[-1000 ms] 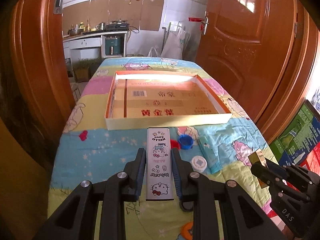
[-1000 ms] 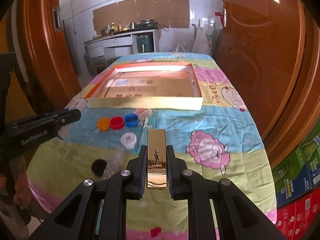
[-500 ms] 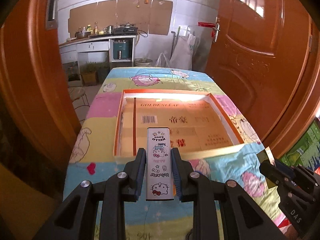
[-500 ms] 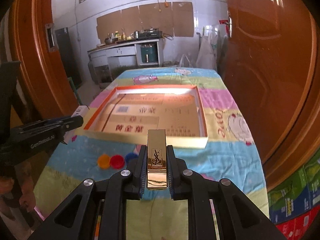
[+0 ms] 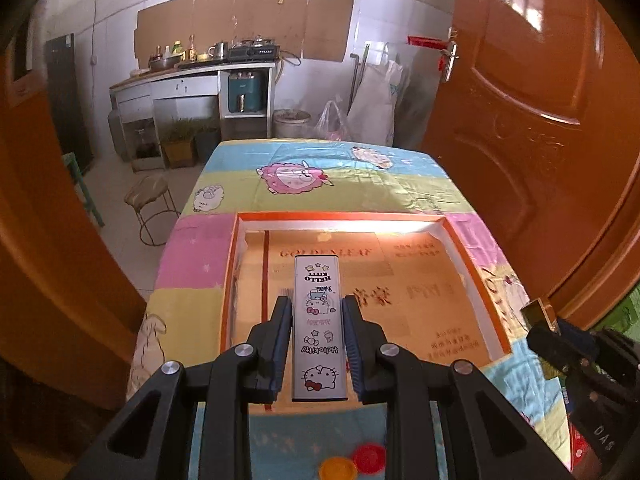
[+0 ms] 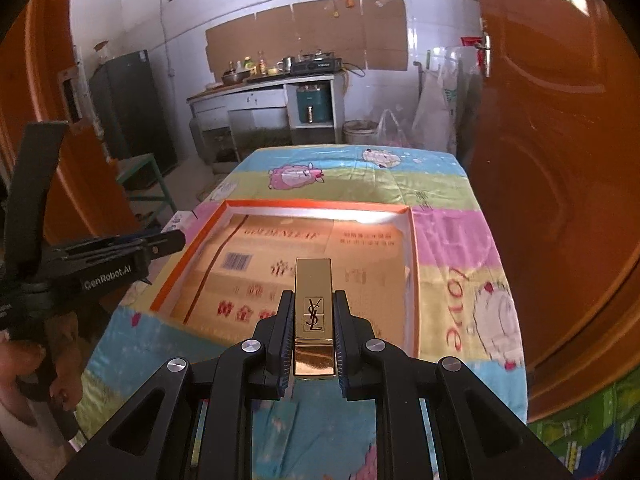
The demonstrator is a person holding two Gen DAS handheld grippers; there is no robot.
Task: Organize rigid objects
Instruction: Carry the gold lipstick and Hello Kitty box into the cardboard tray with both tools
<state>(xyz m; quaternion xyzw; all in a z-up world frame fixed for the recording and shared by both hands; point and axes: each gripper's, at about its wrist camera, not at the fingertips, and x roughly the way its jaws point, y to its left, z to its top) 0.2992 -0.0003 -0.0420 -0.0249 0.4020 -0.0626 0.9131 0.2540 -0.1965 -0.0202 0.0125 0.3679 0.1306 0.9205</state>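
My left gripper (image 5: 317, 312) is shut on a long white Hello Kitty case (image 5: 319, 328) and holds it in the air over the near left part of a shallow orange-rimmed cardboard tray (image 5: 236, 264). My right gripper (image 6: 313, 306) is shut on a gold YSL lipstick tube (image 6: 314, 312) and holds it above the near edge of the same tray (image 6: 414, 264). The right gripper shows at the right edge of the left wrist view (image 5: 568, 356); the left gripper shows at the left of the right wrist view (image 6: 160, 246).
The tray lies on a table under a pastel cartoon cloth (image 5: 320, 184). Red (image 5: 370, 457) and orange (image 5: 338, 470) bottle caps lie near the front. Wooden doors (image 5: 540, 128) flank the table. A stool (image 5: 148, 196) and a kitchen counter (image 5: 192, 76) stand beyond.
Both grippers have risen and moved forward with their objects, from above the caps near the table's front to over the tray's near part. The grips have not changed.
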